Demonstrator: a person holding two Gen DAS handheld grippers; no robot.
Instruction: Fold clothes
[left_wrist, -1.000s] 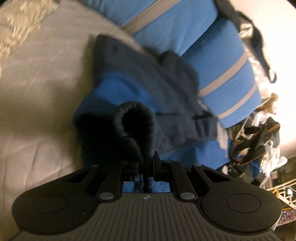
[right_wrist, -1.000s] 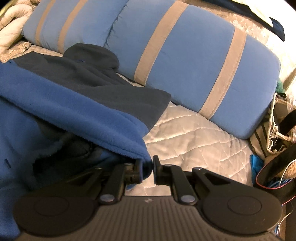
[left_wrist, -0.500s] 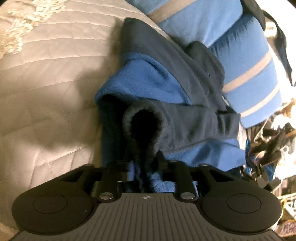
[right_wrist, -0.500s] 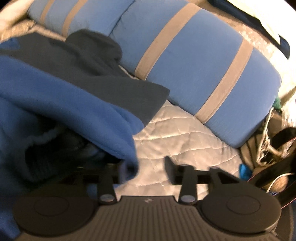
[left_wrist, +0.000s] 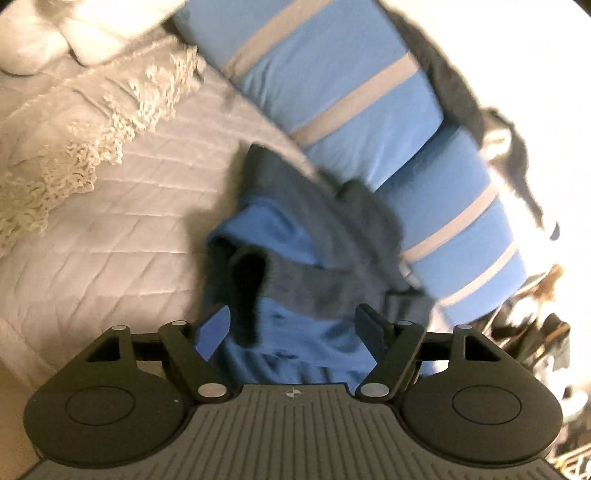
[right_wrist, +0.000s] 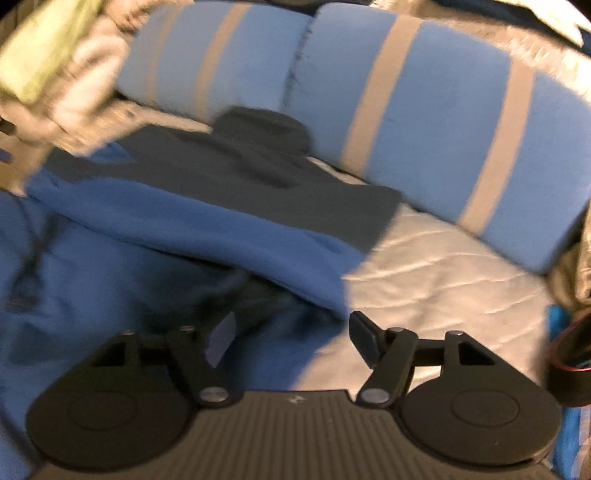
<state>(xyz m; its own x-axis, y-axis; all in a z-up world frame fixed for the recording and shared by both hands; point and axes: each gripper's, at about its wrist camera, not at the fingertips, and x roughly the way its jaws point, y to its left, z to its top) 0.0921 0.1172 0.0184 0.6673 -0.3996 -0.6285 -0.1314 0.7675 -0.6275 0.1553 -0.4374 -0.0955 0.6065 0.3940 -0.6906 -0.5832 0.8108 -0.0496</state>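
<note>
Nearest the cameras, both pairs of tongs are standing wide and holding nothing. The left tongs (left_wrist: 295, 321) are hovering over the blue body of a fleece jacket (left_wrist: 295, 343), with a dark cuff (left_wrist: 245, 291) lying between the fingers but not pinched. The right tongs (right_wrist: 291, 332) are hanging over the jacket's right edge, where a blue sleeve (right_wrist: 229, 236) is lying folded across the body and ending just beside the bare bed quilt (right_wrist: 443, 273).

A little farther on, the dark grey yoke (right_wrist: 229, 173) and collar (right_wrist: 262, 127) are lying flat toward the striped blue pillows (right_wrist: 424, 96), which are sitting against the far edge of the bed. A fringed throw (left_wrist: 92, 129) is resting well apart to the left.

With both sleeves drawn inward over the body and nothing gripped, this is looking like the pause between folds. The next move is probably calling for a fresh hold on two matching points of the jacket, taken evenly so the thick fleece is carried over without the tucked sleeves slipping out.
</note>
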